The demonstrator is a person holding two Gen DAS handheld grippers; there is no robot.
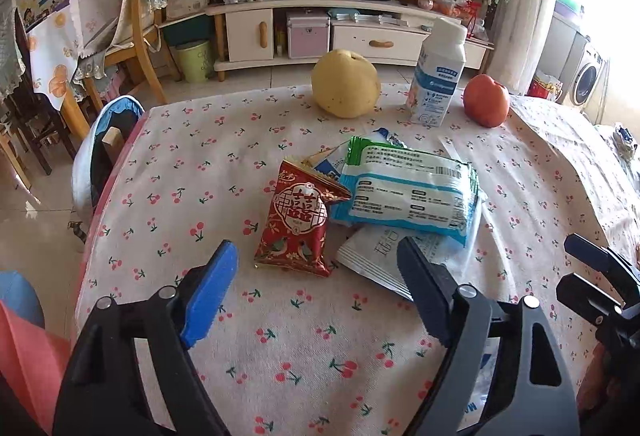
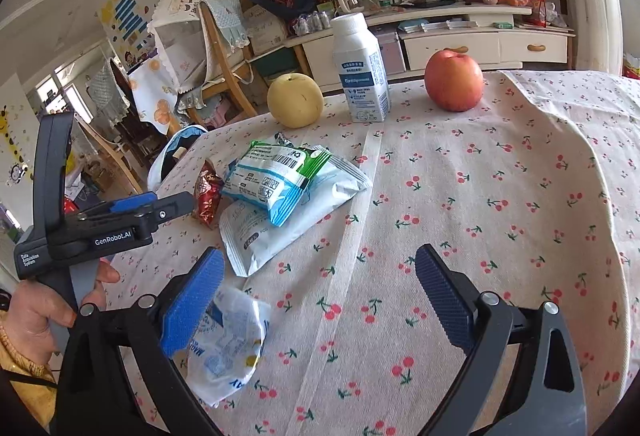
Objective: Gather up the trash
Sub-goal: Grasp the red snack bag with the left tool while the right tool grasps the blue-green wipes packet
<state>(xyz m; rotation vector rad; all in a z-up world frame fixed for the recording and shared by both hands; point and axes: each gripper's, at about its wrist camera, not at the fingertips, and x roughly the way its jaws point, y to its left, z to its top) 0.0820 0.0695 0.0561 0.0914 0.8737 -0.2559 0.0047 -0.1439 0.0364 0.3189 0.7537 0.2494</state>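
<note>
A red snack wrapper point(image 1: 298, 224) lies on the cherry-print tablecloth point(image 1: 280, 336), next to a blue-and-green packet point(image 1: 408, 192) that rests on a white pouch point(image 1: 380, 256). My left gripper point(image 1: 316, 288) is open and empty, just short of the red wrapper. In the right wrist view the packet point(image 2: 276, 176) and pouch point(image 2: 288, 224) lie ahead to the left, with the red wrapper point(image 2: 208, 196) behind them. A crumpled clear wrapper point(image 2: 228, 344) lies by the left finger of my open right gripper point(image 2: 320, 296). The left gripper point(image 2: 176, 202) also shows there.
A yellow pear point(image 1: 346, 84), a white milk bottle point(image 1: 438, 74) and a red apple point(image 1: 486, 100) stand at the table's far side. A bin with a white liner point(image 1: 100, 152) sits off the table's left edge. Chairs and a TV cabinet point(image 1: 320, 28) stand beyond.
</note>
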